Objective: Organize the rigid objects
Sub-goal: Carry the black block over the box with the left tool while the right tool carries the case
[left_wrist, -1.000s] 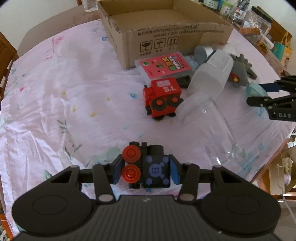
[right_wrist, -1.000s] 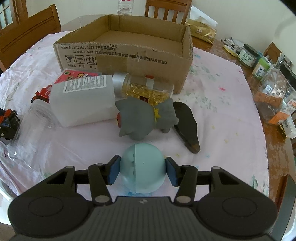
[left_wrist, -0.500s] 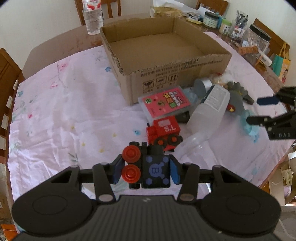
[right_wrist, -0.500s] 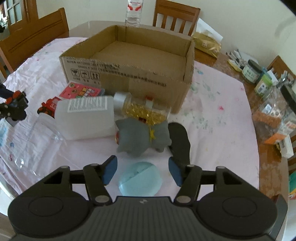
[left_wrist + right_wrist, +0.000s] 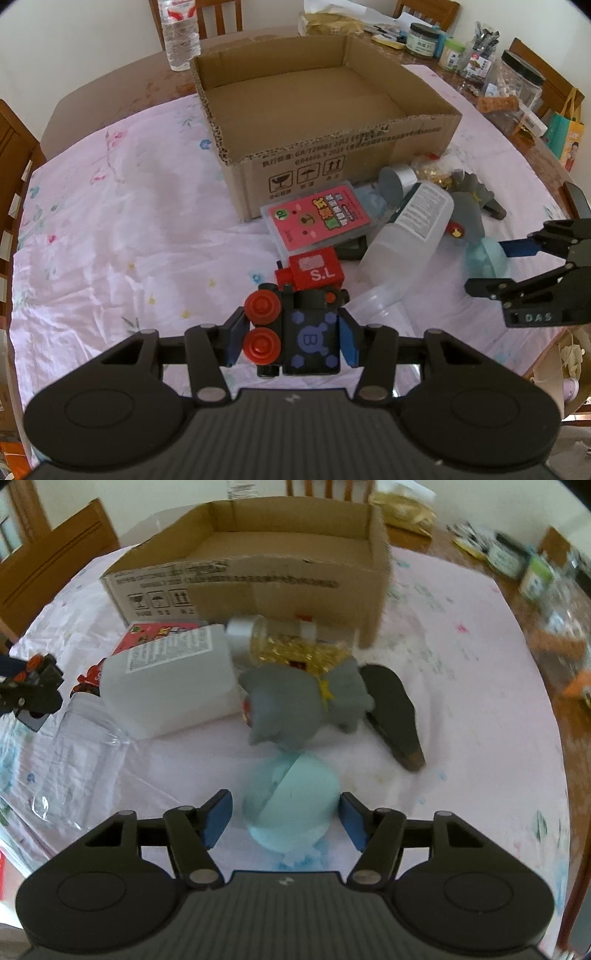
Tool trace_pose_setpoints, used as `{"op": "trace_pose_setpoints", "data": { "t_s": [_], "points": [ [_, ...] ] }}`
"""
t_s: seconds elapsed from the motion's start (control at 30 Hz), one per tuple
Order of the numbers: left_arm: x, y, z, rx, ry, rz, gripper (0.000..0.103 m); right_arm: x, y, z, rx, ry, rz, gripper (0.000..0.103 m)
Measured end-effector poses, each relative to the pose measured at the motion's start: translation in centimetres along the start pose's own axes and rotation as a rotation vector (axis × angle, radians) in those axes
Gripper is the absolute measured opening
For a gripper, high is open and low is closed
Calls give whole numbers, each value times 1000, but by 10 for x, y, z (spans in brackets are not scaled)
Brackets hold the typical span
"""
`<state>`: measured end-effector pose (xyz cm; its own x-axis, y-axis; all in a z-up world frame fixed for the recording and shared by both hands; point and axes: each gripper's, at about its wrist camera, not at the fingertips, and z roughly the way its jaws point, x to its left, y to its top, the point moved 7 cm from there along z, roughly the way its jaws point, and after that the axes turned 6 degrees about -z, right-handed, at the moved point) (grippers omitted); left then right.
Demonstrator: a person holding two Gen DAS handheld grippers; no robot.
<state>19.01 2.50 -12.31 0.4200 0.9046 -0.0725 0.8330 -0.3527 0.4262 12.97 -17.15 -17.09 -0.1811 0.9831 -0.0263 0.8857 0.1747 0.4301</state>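
My right claw (image 5: 284, 818) has just let go of the pale blue ball (image 5: 291, 805); its jaws are opening, the ball lying loose between them low in the frame. My left claw (image 5: 291, 341) grips the black toy block (image 5: 295, 336), lifted, the cardboard box (image 5: 325, 147) above it, upper centre.

The left claw (image 5: 291, 334) tilts steeply downward, its blue pads (image 5: 236, 338) clamped on either side of a black toy block (image 5: 295, 332) held clear of the counter. The right claw (image 5: 284, 818) also tilts steeply down; its jaws are opening, pads (image 5: 216, 818) standing apart from the pale blue ball (image 5: 291, 805) between them.
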Motion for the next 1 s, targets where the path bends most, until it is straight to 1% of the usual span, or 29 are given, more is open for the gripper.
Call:
{"op": "trace_pose_setpoints", "data": {
  "t_s": [0.1, 0.27, 0.3, 0.37, 0.4, 0.63, 0.83, 1.0],
  "points": [
    [0, -1, 0, -1, 2, -3, 49, 6, 3, 1, -9, 8, -23, 69],
    [1, -1, 0, 0, 7, -13, 49, 6, 1, 0, -2, -20, -21, 68],
    [1, -1, 0, -1, 8, -14, 49, 5, 0, 0, -4, -23, -22, 66],
    [1, 0, 0, -2, 10, -16, 49, 5, 1, 0, -7, -32, -24, 59],
    [0, 0, 0, -3, 11, -15, 49, 5, 1, 0, -3, -29, -23, 59],
    [-2, 6, -7, -21, 11, -6, 49, 5, 1, -9, -5, -16, -35, 59],
    [-7, 15, -17, -38, -12, -1, 49, -1, 6, -26, -19, -15, -57, 58],
    [-15, 32, -29, -85, -32, 18, 49, -7, 21, -44, -54, -39, -103, 58]
  ]
}}
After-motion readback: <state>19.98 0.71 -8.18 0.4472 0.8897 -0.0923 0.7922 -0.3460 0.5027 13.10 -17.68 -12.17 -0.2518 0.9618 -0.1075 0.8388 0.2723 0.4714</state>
